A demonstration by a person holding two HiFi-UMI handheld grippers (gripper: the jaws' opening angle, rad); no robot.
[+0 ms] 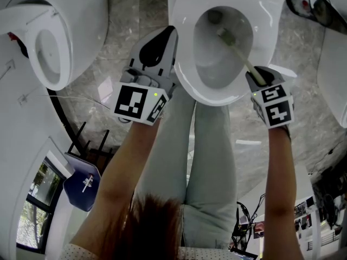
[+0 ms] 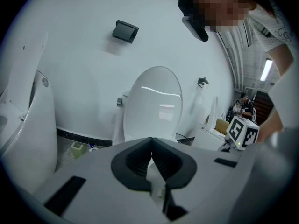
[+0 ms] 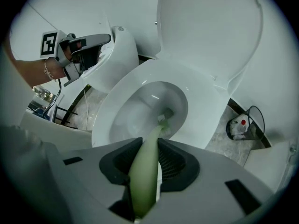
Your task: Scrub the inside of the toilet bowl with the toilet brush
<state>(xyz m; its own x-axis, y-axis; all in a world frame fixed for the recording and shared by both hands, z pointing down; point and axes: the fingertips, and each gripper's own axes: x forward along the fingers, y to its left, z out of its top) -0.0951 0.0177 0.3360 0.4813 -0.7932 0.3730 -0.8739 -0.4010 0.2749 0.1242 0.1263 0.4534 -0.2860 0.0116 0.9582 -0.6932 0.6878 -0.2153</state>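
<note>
Currently, my right gripper (image 3: 147, 160) is clamped on the toilet brush (image 1: 237, 49) handle, its head low inside the toilet bowl (image 1: 184, 37) at upper centre, my left gripper (image 1: 160, 41) closed empty beside the rim; scrubbing looks under way, not finished.

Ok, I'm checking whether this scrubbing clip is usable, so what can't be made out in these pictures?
- End of the toilet brush handle: buried inside the right tool in both views.
- Bristle contact with the toilet bowl: too small in head view, blurred in right gripper view.
- Bowl's near inner wall: right gripper view, behind the tool's body.
- Contents of the bin: right gripper view, too small.
- Bowl in left gripper view: hidden below the shut left tool.
</note>
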